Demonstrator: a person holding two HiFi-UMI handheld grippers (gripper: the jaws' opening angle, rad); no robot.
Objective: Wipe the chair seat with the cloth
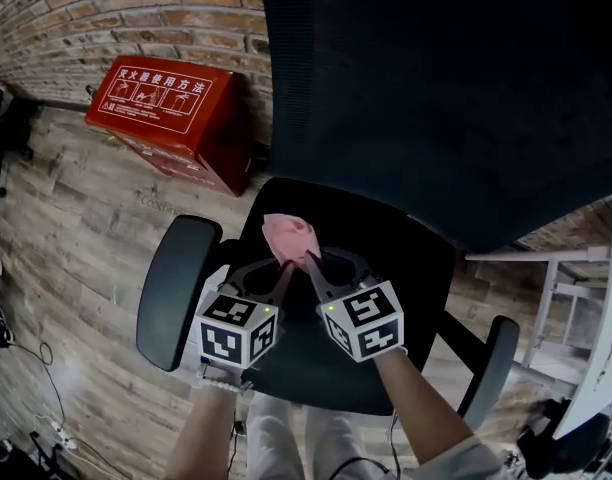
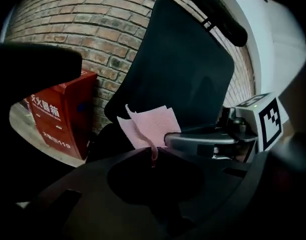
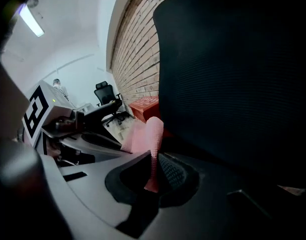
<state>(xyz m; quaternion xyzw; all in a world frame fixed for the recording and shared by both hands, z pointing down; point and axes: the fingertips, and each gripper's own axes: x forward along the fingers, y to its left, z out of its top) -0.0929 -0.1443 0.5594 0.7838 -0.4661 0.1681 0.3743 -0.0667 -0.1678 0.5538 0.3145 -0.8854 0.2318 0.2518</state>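
Observation:
A pink cloth (image 1: pixel 290 236) hangs just above the black chair seat (image 1: pixel 406 258), in front of the tall mesh backrest (image 1: pixel 456 88). My left gripper (image 1: pixel 283 266) is shut on the cloth's near edge, and the cloth (image 2: pixel 149 126) stands up beyond its closed jaws. My right gripper (image 1: pixel 308 260) sits right beside it, also shut on the cloth (image 3: pixel 150 144), which runs as a pinched strip between its jaws. The two gripper tips almost meet over the seat's left middle.
The chair's left armrest (image 1: pixel 176 288) and right armrest (image 1: pixel 491 363) flank the seat. A red box (image 1: pixel 171 118) stands on the wooden floor against the brick wall (image 1: pixel 96 18). A white frame (image 1: pixel 576 298) stands at the right. Cables (image 1: pixel 36 408) lie on the floor at the lower left.

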